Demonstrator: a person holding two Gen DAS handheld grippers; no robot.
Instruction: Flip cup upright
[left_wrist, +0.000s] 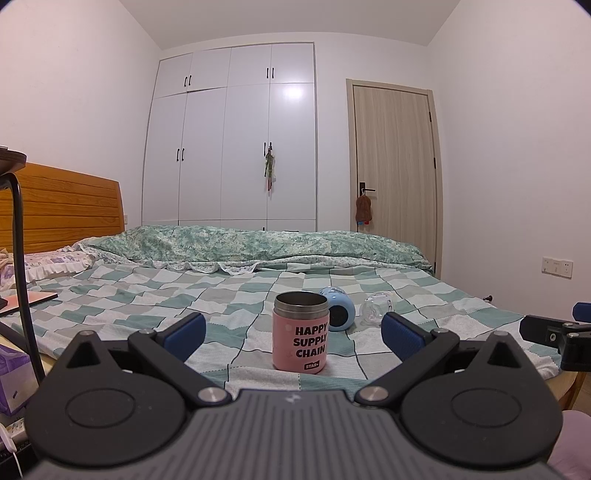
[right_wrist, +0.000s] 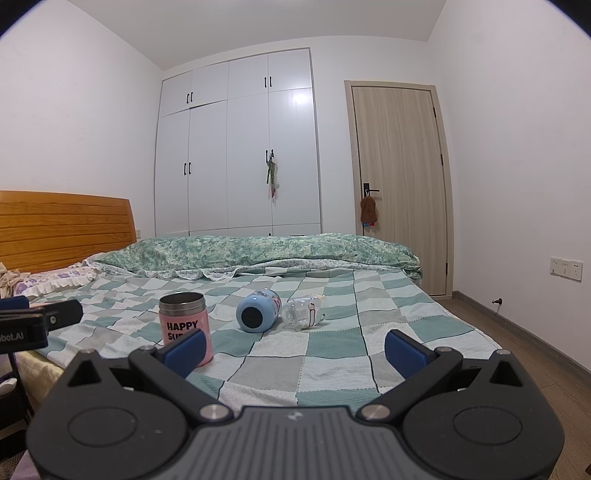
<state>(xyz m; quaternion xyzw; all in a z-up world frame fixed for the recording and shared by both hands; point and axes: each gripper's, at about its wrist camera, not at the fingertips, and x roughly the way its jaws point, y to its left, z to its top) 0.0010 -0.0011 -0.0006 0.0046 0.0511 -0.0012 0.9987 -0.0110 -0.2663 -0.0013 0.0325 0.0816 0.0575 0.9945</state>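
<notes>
- The pink cup (left_wrist: 300, 332) stands with its open steel mouth up, close to the near edge of the bed (left_wrist: 147, 295), so that one looks done.
- The blue cup (right_wrist: 257, 310) lies on its side a bit farther in, toward the middle of the bed, with its round bottom facing you. This looks like the one you still need to stand up.
- It looks hard and smooth, so it may roll or slip. Pinch it across the round body, near the middle, and squeeze gently.
- The bed is soft and bumpy, so set the cup down flat or it may tip.
- The clear bottle (right_wrist: 303, 311) lies right beside the blue cup; I cannot tell if they touch. It looks light, so a bump could send it rolling.
- Your left gripper (left_wrist: 293, 328) has its jaws spread wide, holding nothing, with the pink cup in front of it.
- Your right gripper (right_wrist: 295, 345) is spread wide too and holds nothing.
</notes>
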